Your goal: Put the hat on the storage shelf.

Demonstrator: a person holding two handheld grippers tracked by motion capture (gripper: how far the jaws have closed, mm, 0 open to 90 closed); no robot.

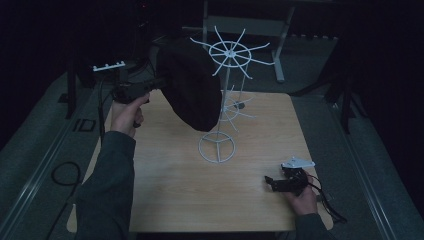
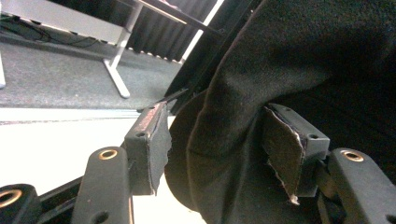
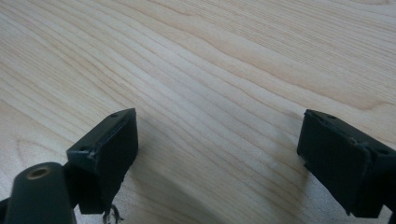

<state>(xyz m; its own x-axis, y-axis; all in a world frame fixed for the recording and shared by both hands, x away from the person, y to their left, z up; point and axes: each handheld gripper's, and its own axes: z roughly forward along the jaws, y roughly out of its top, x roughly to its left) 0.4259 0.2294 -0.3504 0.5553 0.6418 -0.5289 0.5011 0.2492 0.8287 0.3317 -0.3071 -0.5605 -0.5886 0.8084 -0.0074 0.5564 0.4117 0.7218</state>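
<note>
Hat (image 1: 192, 90) hangs upper centre on rack (image 1: 227, 82); my left fingers (image 2: 156, 135) released, I withdraw gently; right fingers (image 3: 112, 149) released.

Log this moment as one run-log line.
left tongs: open, floppy black fabric hat between pads | hat: hanging on white wire rack | right tongs: open, empty, over light wooden table

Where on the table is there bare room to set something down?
Bare wood lies between the stand's ring base and the right gripper, and along the near edge by the left sleeve. Crowded: the far left, where the black hat hangs at the left gripper.
</note>
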